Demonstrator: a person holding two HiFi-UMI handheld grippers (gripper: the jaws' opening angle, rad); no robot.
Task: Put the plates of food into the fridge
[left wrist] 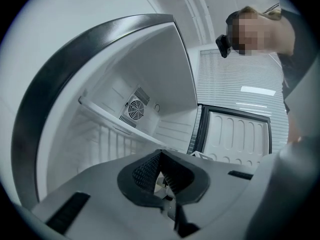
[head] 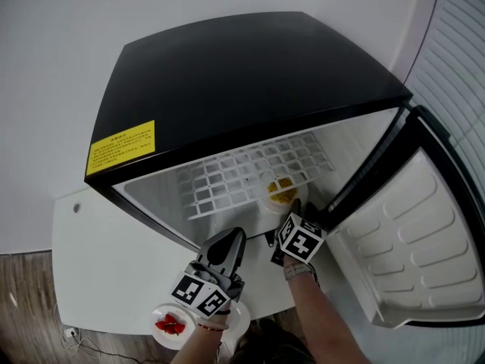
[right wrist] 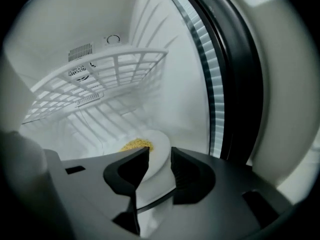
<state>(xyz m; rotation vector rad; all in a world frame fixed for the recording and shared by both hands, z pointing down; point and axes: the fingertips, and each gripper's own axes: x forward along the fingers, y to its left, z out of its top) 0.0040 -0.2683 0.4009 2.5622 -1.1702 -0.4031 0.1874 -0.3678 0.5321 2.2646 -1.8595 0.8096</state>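
A white plate of yellow food (head: 282, 193) lies on the floor of the open black fridge (head: 250, 74), under the wire shelf (head: 242, 169), at the front right. My right gripper (head: 295, 208) reaches in to it. In the right gripper view the plate's (right wrist: 152, 151) near rim sits between the jaws of this gripper (right wrist: 160, 156), which stand apart with a gap showing on the right side. My left gripper (head: 231, 237) hovers just outside the fridge opening, shut and empty; in its own view the left gripper (left wrist: 161, 156) has its pads meeting. A second plate with strawberries (head: 170, 326) rests on the white table (head: 106, 264).
The fridge door (head: 409, 233) stands wide open to the right, close to my right arm. The wire shelf (right wrist: 100, 79) spans the compartment above the plate. A fan vent (left wrist: 136, 109) is on the fridge's back wall. A cable lies on the wooden floor (head: 23, 294).
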